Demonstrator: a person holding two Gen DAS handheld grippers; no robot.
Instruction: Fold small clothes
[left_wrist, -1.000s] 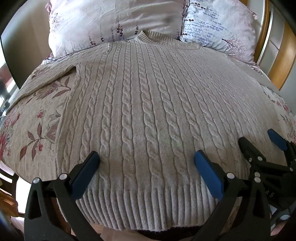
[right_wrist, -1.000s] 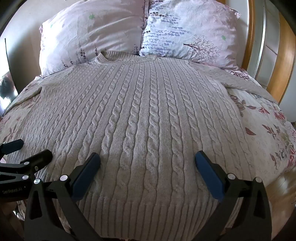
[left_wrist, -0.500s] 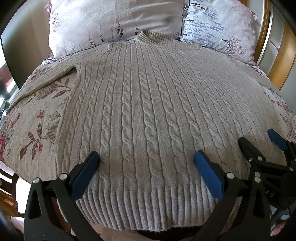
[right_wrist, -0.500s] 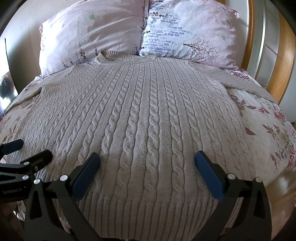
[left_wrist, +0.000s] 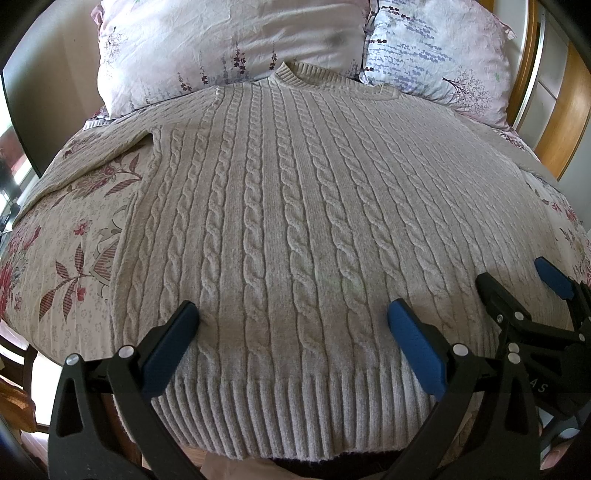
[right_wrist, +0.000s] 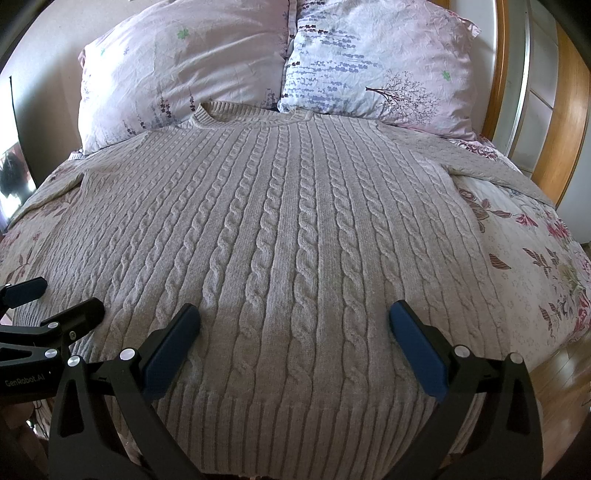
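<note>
A soft, floppy sweater (left_wrist: 295, 229) (best pinched at its ribbed hem (left_wrist: 288, 413)) lay flat on the bed (left_wrist: 74, 236); both grippers' fingers (left_wrist: 168, 349) gaped empty.

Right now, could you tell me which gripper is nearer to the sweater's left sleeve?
Left. The left gripper hovers over the hem's left half, nearer that sleeve; the right gripper hovers farther right.

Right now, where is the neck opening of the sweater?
The sweater has its collar at the far end of the bed, touching the two pillows near the gap between them, opposite the ribbed hem beneath both open grippers.
</note>
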